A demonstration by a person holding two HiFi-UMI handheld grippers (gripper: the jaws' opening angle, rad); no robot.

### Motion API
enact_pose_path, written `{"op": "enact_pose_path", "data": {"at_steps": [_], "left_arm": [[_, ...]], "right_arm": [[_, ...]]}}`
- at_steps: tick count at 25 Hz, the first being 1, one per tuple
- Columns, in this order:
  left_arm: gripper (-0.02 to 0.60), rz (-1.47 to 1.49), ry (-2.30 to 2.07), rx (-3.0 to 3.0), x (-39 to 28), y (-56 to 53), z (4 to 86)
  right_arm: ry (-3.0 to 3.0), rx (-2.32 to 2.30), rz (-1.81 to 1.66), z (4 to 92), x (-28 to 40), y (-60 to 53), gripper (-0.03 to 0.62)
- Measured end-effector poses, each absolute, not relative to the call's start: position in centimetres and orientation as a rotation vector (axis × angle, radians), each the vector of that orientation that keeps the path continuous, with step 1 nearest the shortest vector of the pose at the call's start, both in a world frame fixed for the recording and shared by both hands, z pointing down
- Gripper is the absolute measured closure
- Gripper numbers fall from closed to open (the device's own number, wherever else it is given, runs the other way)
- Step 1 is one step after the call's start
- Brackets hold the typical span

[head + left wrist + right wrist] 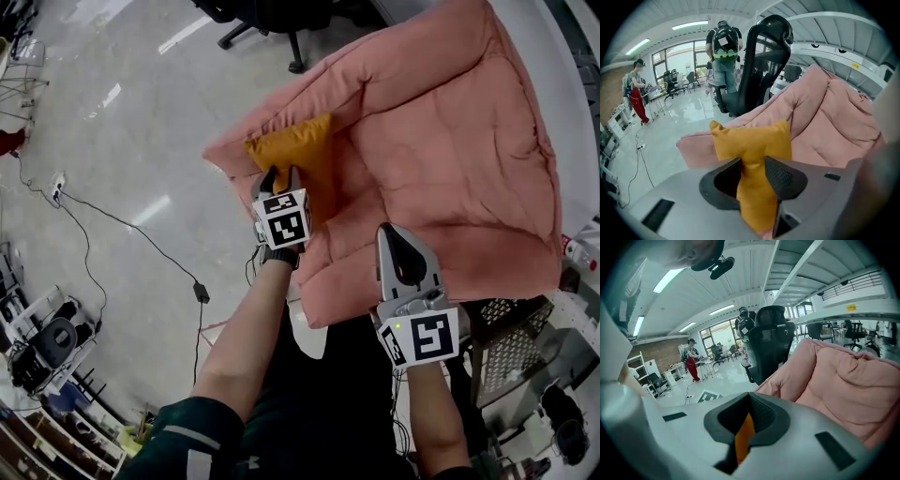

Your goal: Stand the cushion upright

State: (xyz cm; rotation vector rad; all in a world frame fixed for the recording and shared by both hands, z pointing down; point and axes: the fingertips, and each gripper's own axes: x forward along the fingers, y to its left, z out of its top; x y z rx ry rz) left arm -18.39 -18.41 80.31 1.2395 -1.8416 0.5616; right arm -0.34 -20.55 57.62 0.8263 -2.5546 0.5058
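Cushion (pixel 295 150): one, mustard-orange, at the left end of the pink seat, against its raised padded edge. It is waisted in the middle where the left tool straddles it. Whether it stands fully upright or leans cannot be told.
Floor cable (pixel 122 225): one dark lead trailing across the glossy grey floor, far left, well apart from the seat.
People: two, both in the background of the left gripper view. One wears red trousers (pixel 636 93) at the left; one carries a backpack (pixel 723 47) beside the chair.
Left gripper (pixel 281 174): one, jaws spread wide with the cushion's narrow middle between them. The fabric fills the gap and brushes the pads without being squeezed.
Office chair (pixel 764 61): one, black, high-backed, just behind the seat.
Pink seat (pixel 450 141): one, large, quilted, holding the cushion.
Right gripper (pixel 750 399): one, jaws pressed together at the tips, over the seat's near edge. A thin orange sliver shows in the slit behind the tips; what it is cannot be told.
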Motion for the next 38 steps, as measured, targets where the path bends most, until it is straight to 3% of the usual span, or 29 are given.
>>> {"op": "enact_pose_path", "data": {"at_steps": [6, 13, 38], "left_arm": [[0.439, 0.553, -1.86, 1.216, -18.9, -18.9, 81.0], [0.569, 0.532, -1.835, 1.233, -18.1, -18.6, 80.8], [0.574, 0.737, -1.626, 1.844, -9.0, -19.0, 70.1]], "right_arm": [[-2.542, 0.834, 0.511, 58.0, 0.0, -21.1, 0.591], [-2.53, 0.832, 0.523, 58.6, 0.9, -20.7, 0.591], [-2.578, 0.934, 0.527, 54.9, 2.4, -18.6, 0.591]]}}
